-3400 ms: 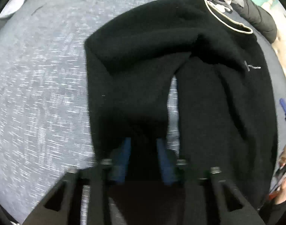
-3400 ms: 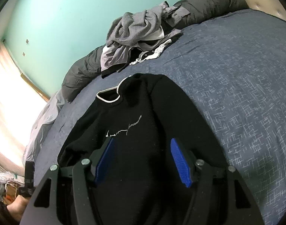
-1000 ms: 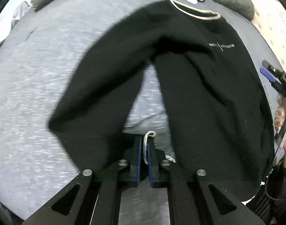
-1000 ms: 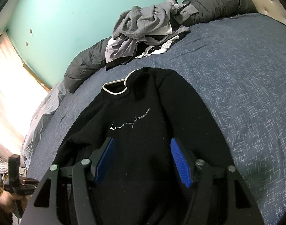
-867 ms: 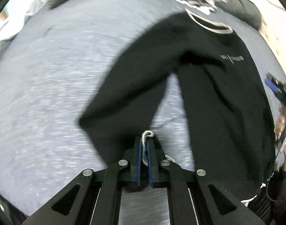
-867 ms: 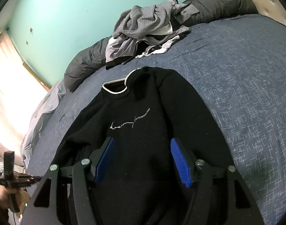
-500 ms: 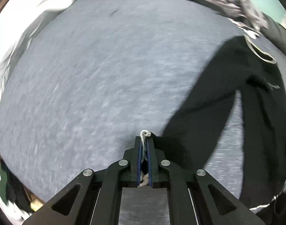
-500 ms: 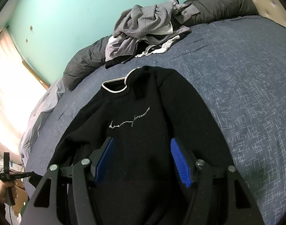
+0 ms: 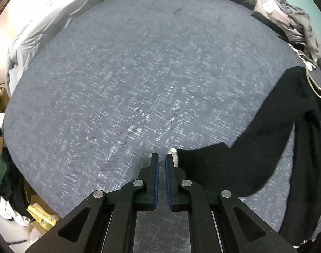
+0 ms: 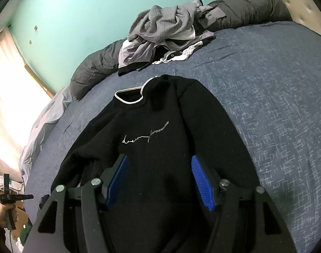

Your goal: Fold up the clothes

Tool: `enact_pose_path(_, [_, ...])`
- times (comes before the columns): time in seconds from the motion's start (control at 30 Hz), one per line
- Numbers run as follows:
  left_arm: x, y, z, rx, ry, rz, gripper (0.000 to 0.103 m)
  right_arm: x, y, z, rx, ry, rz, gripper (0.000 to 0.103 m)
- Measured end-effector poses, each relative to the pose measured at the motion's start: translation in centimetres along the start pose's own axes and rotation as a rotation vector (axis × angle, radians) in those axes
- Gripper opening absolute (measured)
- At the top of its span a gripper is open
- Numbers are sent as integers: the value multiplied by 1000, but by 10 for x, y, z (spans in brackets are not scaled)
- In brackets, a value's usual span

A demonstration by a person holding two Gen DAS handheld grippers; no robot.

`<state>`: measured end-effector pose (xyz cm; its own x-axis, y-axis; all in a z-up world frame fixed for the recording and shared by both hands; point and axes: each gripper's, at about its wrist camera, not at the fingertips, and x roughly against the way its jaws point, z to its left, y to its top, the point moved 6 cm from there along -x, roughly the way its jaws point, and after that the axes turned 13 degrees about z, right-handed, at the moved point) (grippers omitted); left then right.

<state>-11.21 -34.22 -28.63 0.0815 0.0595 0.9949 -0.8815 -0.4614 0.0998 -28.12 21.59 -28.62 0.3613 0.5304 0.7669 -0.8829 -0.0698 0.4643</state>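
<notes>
A black sweater (image 10: 160, 139) with a white-trimmed collar lies face up on the blue bedcover (image 9: 118, 84). Its left sleeve (image 9: 234, 164) stretches out sideways from the body, and the white-edged cuff (image 9: 173, 152) rests on the cover just right of my left gripper (image 9: 162, 158). That gripper's blue pads stand a narrow gap apart with nothing between them. My right gripper (image 10: 159, 162) hangs wide open over the sweater's lower front, holding nothing. At the far left of the right wrist view, a hand holds the left gripper (image 10: 7, 198).
A heap of grey and white clothes (image 10: 164, 27) sits on a dark grey duvet (image 10: 244, 10) at the bed's far side. A pale blanket (image 9: 34, 27) bunches along the left edge. Boxes and clutter (image 9: 40, 215) lie on the floor beyond the bed's corner.
My left gripper pulled the sleeve out to the left, away from the sweater's body, then let go of the cuff; its pads have parted slightly. The right gripper has stayed in place.
</notes>
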Motion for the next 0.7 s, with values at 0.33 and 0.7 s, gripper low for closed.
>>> enact_pose_path(0.33, [22,-6,-52,-148,-146,-55,8,39,-33,-18,73,-119,144,65])
enact_pose_path(0.7, [56,-32,-120,-274,-271,-145,34,80,-119,-83,-20,-202,398,71])
